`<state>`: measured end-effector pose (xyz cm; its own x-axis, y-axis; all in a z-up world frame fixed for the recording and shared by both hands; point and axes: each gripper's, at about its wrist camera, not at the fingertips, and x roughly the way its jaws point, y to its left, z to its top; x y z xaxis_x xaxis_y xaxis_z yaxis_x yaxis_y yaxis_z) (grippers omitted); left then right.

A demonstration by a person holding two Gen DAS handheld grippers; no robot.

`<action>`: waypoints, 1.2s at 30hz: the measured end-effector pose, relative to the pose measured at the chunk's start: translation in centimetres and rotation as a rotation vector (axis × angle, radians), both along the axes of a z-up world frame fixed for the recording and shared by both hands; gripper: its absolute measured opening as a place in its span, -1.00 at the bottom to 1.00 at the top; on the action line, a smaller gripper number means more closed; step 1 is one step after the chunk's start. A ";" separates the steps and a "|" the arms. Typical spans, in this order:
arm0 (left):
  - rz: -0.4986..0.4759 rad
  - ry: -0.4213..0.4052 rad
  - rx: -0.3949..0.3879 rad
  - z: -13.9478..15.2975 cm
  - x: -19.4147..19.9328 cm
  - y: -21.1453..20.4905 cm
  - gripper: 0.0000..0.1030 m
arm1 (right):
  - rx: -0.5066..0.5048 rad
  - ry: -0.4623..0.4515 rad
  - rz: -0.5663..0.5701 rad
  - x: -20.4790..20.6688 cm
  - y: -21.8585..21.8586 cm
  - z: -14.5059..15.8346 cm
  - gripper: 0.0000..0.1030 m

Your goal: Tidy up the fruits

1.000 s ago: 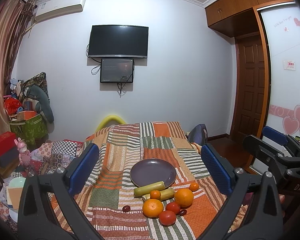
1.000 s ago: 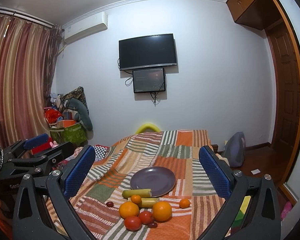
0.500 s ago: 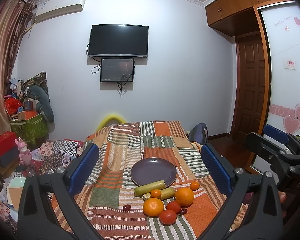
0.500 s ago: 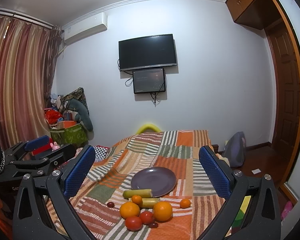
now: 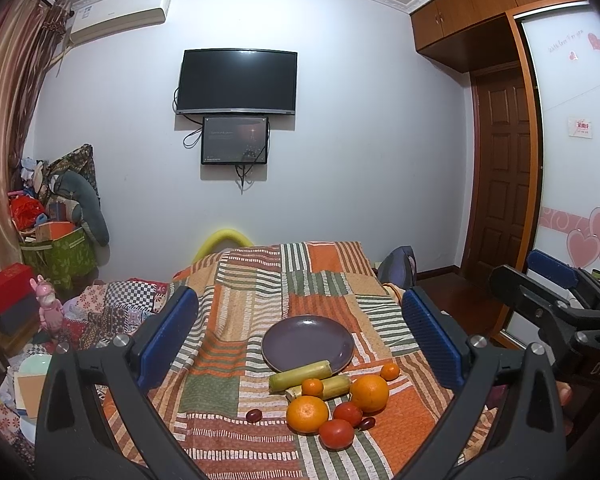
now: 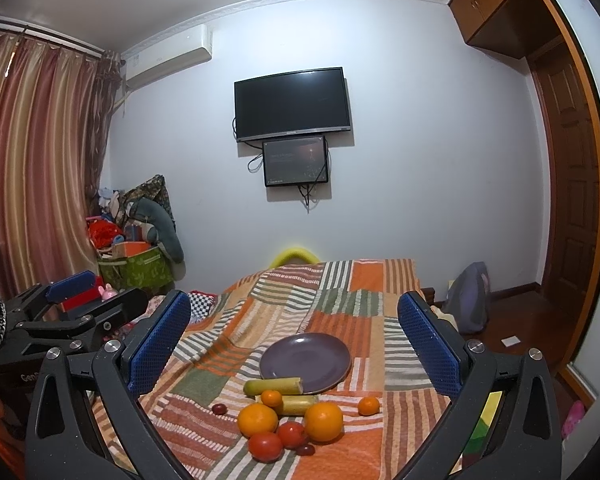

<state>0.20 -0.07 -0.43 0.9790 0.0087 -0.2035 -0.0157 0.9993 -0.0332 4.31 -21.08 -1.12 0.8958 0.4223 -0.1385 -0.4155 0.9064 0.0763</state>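
Two tongs up: left tongs (image 5: 300,336) wide, right tongs (image 6: 294,334) wide, both holding nothing. Fruit pile (image 5: 332,400) on bed quilt (image 5: 228,344), just before purple plate (image 5: 307,342); green sticks, possibly sugarcane (image 5: 300,375), touching rim.

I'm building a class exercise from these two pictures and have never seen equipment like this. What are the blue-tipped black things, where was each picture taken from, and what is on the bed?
No robot here: a person holds a two-finger tool in each hand, each carrying a forward-looking fisheye camera. One picture comes from the left gripper, the other from the right gripper; each also glimpses its partner at the edge. Both are open and hold nothing. On the striped blanket lie an empty purple plate, two yellow-green sticks, oranges, tomatoes and small dark fruits.
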 end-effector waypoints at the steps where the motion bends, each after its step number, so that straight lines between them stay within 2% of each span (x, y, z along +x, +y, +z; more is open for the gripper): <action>1: 0.000 0.000 0.000 0.0 0.0 0.0 1.00 | 0.000 0.001 0.001 0.0 0.0 0.0 1.00; 14: -0.014 0.013 -0.001 -0.4 0.7 0.1 1.00 | -0.012 0.014 0.004 0.4 0.2 -0.5 1.00; 20: -0.012 0.061 -0.015 -1.5 2.3 1.1 0.93 | -0.029 0.044 -0.005 1.5 0.3 -1.5 1.00; 22: -0.007 0.091 -0.017 -2.2 3.3 1.6 0.80 | -0.042 0.061 -0.014 2.2 0.3 -2.0 1.00; 28: 0.015 0.210 -0.028 -5.2 6.8 3.9 0.64 | -0.082 0.159 -0.031 5.1 0.1 -4.5 1.00; 36: 0.026 0.385 -0.038 -10.5 11.4 6.4 0.53 | -0.170 0.287 -0.050 8.7 0.2 -8.5 0.99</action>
